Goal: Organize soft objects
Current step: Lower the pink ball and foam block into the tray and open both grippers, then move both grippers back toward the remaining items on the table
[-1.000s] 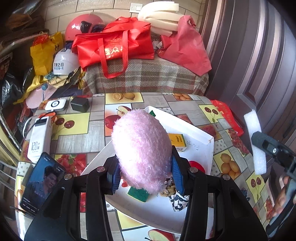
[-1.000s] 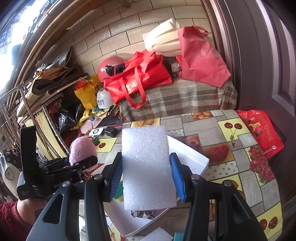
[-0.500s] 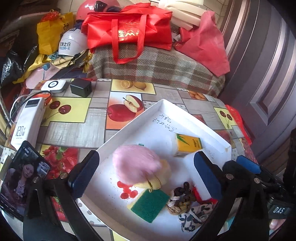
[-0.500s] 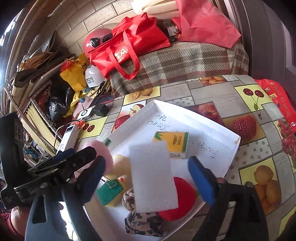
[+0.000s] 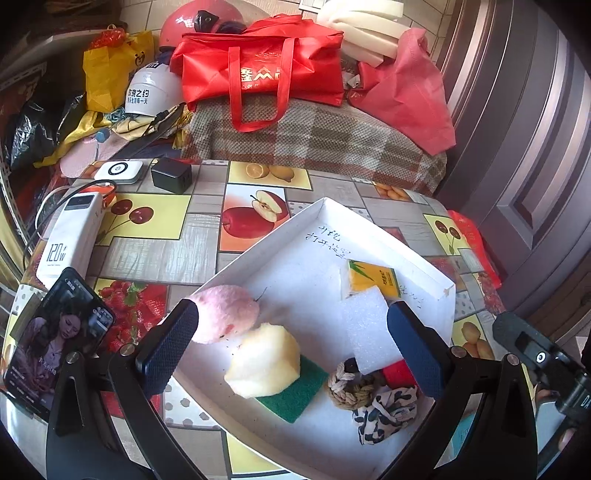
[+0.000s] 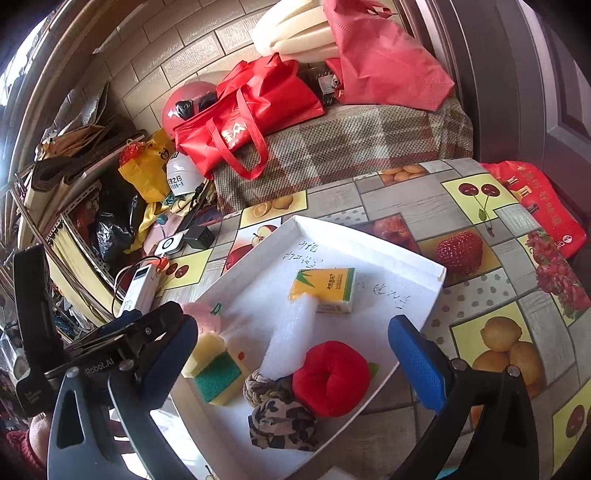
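Now both claws gape wide and empty: the left gripper [image 5: 291, 339] over the pink plush ball [image 5: 225, 314], the right gripper [image 6: 291, 354] over the white foam block [image 6: 291, 336], both lying in the white tray [image 6: 369, 243].

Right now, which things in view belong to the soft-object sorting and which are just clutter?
Job: white tray, pink plush, white foam block, sponge, rope knot, red plush, patterned cloth.

Clutter: phone, power bank, black charger, red bag, helmets.
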`<state>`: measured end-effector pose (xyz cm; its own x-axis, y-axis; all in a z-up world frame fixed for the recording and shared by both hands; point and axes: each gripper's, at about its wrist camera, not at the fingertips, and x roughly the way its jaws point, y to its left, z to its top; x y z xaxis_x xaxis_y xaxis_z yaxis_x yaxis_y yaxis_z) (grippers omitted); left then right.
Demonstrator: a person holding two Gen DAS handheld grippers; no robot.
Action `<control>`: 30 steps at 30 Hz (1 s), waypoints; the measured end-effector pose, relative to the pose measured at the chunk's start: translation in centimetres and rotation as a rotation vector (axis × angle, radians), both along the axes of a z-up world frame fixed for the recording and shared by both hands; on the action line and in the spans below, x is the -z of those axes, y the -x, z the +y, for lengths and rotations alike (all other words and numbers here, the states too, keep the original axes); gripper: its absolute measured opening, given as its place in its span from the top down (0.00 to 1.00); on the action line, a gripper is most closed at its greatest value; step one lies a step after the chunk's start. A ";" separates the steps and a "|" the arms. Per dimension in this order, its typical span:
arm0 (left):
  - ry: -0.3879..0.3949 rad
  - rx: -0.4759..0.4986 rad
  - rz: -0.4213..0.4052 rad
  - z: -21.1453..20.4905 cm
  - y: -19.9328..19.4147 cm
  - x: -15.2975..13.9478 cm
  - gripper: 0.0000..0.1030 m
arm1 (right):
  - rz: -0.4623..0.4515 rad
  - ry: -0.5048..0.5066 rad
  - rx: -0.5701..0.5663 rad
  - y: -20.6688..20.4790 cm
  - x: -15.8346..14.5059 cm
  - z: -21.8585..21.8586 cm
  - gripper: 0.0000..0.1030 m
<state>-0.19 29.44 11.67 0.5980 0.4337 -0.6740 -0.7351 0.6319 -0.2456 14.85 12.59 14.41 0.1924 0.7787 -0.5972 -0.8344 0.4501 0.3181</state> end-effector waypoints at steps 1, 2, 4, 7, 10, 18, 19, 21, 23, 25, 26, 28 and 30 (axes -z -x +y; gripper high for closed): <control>-0.002 0.002 -0.004 -0.3 0.4 -0.2 0.00 | 0.000 -0.009 0.002 0.0 -0.4 -0.6 0.00; -0.004 0.006 -0.010 -0.7 0.8 -0.3 0.00 | -0.002 -0.017 0.006 0.0 -0.8 -1.3 0.00; -0.008 0.009 -0.022 -1.4 2.1 -0.6 0.00 | -0.015 -0.026 0.015 0.1 -1.5 -3.0 0.00; 0.002 0.000 -0.040 -2.5 4.2 -0.5 0.00 | -0.046 0.004 0.011 0.5 -1.5 -5.7 0.00; 0.039 0.001 -0.051 -3.5 6.0 0.1 0.00 | -0.044 0.092 -0.074 2.0 0.4 -7.1 0.00; 0.073 0.019 -0.013 -6.5 8.5 1.4 0.00 | -0.284 0.322 -0.435 8.3 6.7 -3.6 0.00; 0.076 0.014 -0.012 -6.7 8.8 1.4 0.00 | -0.287 0.346 -0.477 8.6 7.5 -2.9 0.00; 0.077 0.009 -0.011 -7.1 9.4 1.3 0.00 | -0.288 0.383 -0.532 8.7 8.7 -2.0 0.00; 0.072 0.012 -0.004 -7.5 10.2 1.5 0.00 | -0.295 0.413 -0.539 8.6 9.6 -1.4 0.00; 0.071 0.008 0.006 -7.9 10.7 1.8 0.00 | -0.260 0.428 -0.540 8.3 10.2 -1.4 0.00; 0.076 0.004 0.009 -8.1 10.9 2.1 0.00 | -0.226 0.428 -0.551 8.2 10.4 -1.6 0.00; 0.093 0.000 0.019 -8.5 11.4 2.7 0.00 | -0.181 0.424 -0.571 8.9 10.5 -2.5 0.00; 0.106 0.000 0.039 -8.9 11.7 3.4 0.00 | -0.160 0.420 -0.596 10.1 10.5 -3.6 0.00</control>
